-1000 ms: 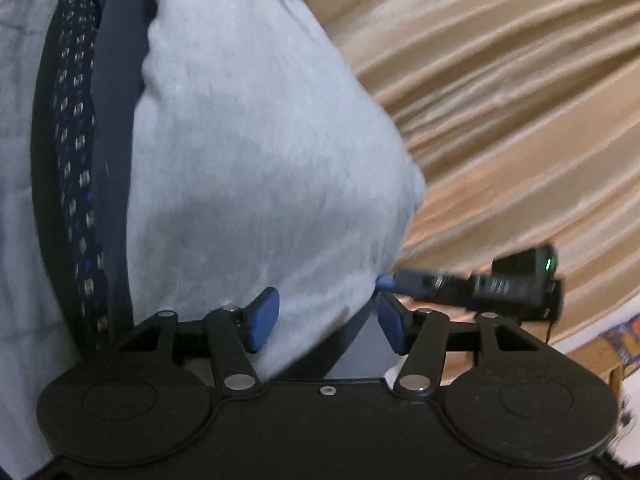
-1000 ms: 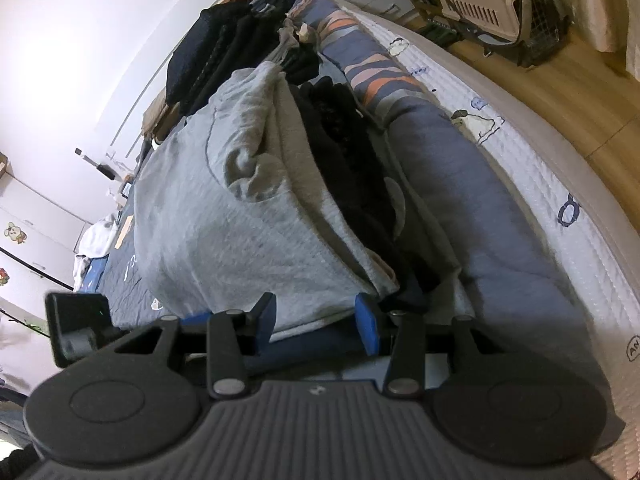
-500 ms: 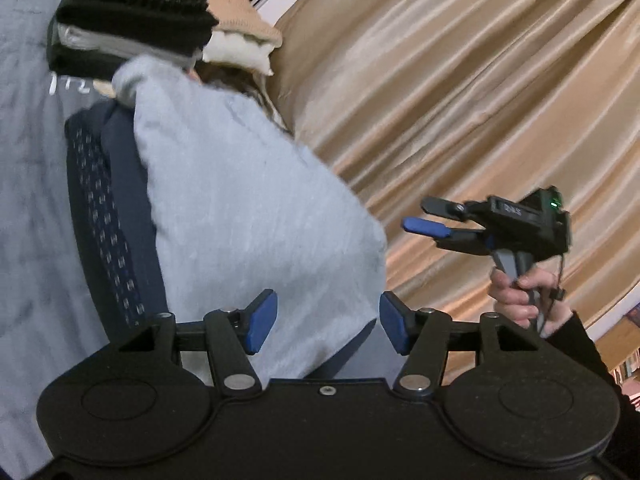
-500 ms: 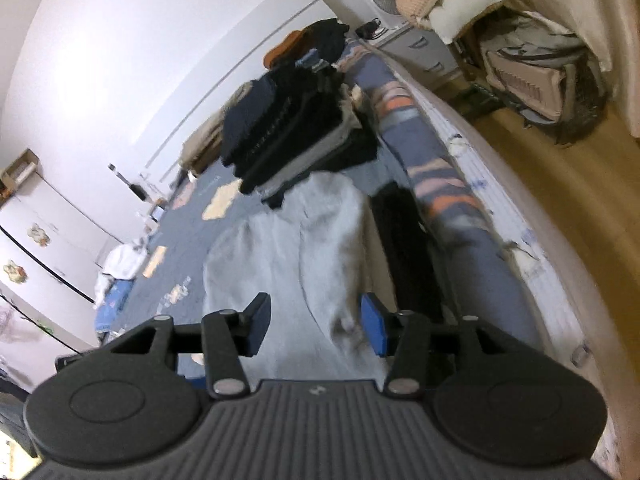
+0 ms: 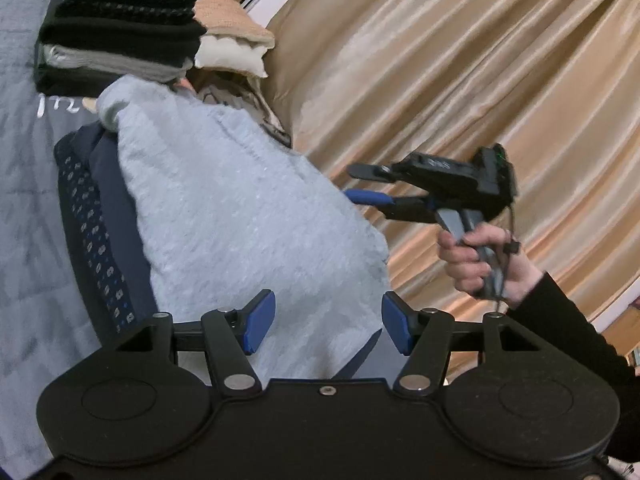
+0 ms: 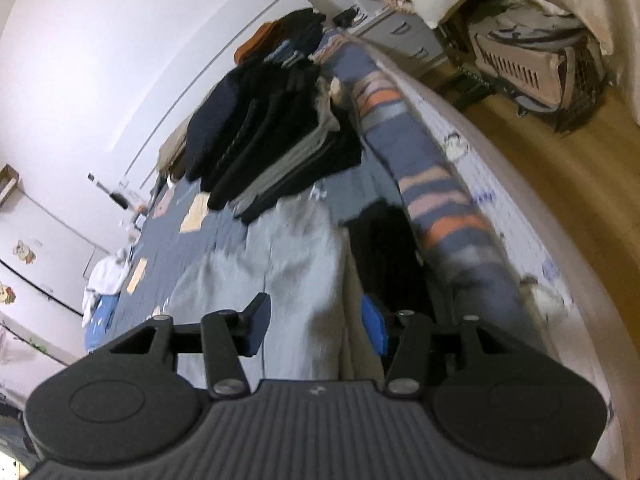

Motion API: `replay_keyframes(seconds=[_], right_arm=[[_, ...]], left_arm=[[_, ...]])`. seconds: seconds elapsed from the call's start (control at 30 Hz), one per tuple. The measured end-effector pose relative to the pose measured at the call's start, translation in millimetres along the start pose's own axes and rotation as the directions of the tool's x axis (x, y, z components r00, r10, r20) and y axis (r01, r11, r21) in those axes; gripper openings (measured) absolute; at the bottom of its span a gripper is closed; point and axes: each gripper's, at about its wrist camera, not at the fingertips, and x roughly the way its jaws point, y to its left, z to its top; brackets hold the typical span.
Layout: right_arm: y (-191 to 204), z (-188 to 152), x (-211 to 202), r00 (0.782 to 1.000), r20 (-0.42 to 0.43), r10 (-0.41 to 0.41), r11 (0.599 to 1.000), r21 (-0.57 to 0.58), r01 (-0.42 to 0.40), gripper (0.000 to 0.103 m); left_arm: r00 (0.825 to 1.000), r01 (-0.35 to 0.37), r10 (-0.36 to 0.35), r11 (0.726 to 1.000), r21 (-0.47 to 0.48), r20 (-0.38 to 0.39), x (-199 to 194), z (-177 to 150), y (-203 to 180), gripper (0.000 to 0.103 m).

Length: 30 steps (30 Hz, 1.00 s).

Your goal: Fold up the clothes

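Grey sweatshirt [image 5: 248, 216]: one, lying on the bed [image 6: 472, 128], spread just ahead of both tools; a navy dotted garment [image 5: 86, 216] lies beside it.
Left hand-held gripper [image 5: 328, 324]: blue pads apart, nothing between them, low over the sweatshirt's near edge.
Right hand-held gripper [image 6: 316, 330]: jaws spread and empty, held in the person's hand [image 5: 480, 264] off the sweatshirt's side.
Folded stack [image 6: 272, 152]: one pile of mostly black clothes, beyond the sweatshirt.
Pillows [image 5: 232, 40]: two, tan on white.
Curtain [image 5: 460, 60]: one, gold, behind.
Writing: white lettering on the bedding, unreadable.
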Motion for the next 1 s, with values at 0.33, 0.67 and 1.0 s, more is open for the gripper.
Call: replay_keyframes(seconds=[0.33, 0.67, 1.0], right_arm=[[-4, 3, 3, 1.0, -0.002, -0.004, 1.0, -0.02, 0.004, 0.049], [8, -37, -42, 0.999, 0.014, -0.031, 0.992, -0.122, 0.032, 0.049], [8, -65, -54, 1.0, 0.001, -0.024, 0.989, -0.148, 0.024, 0.049]], left_arm=[[0.991, -0.136, 0.132, 0.969, 0.208, 0.031, 51, 83, -31, 0.057], [0.962, -0.201, 0.261, 0.878, 0.435, -0.082, 164, 141, -56, 0.051], [0.919, -0.182, 0.319, 0.864, 0.469, -0.232, 233, 143, -46, 0.052]])
